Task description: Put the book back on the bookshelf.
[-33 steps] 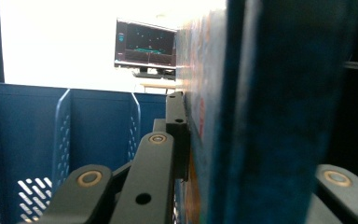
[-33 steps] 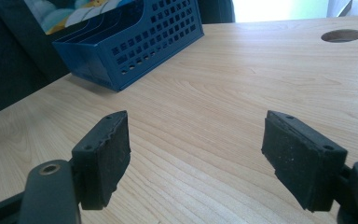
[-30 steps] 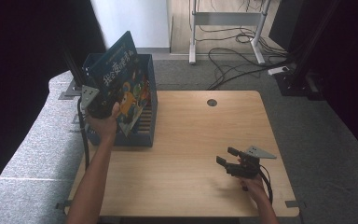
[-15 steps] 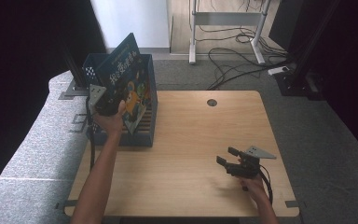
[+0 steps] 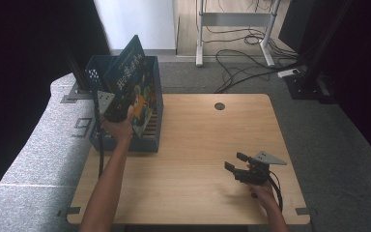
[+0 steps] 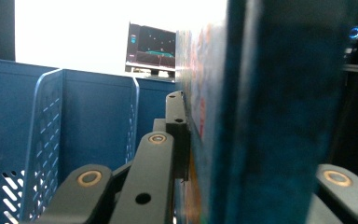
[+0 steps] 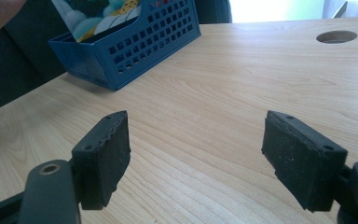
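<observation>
Blue crate [image 5: 152,84], one book [image 5: 133,79] in left hand-held gripper's [image 5: 117,112] clamp; right hand-held gripper [image 5: 235,163] agape.

Left forearm [image 5: 108,186] running up from bottom edge toward centre left of high view, wrist straight, left gripper [image 5: 115,110] raised at its end, jaws clamped hard on something thin. Right hand [image 5: 263,193] low at lower right, wrapped round back of right gripper [image 5: 235,162], jaws spread wide with nothing between, pointing toward upper left, pads [image 7: 103,156] bare.
</observation>
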Motion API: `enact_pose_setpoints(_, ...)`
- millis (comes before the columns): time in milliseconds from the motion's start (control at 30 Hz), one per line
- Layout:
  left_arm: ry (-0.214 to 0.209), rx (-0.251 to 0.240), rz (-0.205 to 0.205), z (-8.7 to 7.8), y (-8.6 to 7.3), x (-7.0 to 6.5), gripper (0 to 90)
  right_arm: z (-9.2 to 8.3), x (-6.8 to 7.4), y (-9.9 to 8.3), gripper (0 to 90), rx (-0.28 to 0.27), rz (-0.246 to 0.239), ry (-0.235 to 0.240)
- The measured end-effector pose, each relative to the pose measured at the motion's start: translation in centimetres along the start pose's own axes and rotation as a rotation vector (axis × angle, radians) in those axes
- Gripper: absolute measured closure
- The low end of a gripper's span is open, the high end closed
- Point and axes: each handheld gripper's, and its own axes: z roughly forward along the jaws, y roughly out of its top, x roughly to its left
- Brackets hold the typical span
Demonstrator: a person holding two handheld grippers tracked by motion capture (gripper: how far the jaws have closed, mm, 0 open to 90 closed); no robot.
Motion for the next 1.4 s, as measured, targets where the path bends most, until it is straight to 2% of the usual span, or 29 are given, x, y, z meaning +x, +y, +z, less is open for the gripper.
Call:
enact_pose_setpoints(167, 0.0, -0.004, 0.028, 0.2, -0.2, -0.5, 82.4, 0.2, 0.0, -0.1, 22.5, 0.005, -0.004, 0.0)
enact_pose_setpoints(700, 0.016, 0.007, 0.035, 0.3, -1.0, -0.9, 82.3, 0.0, 0.0, 0.0, 22.5, 0.004, -0.007, -0.003)
enact_pose_setpoints(1400, 0.036, 0.125, 0.055, 2.1, -4.9, -1.2, 81.7, 0.2, 0.0, -0.2, 22.5, 0.01, -0.015, -0.005)
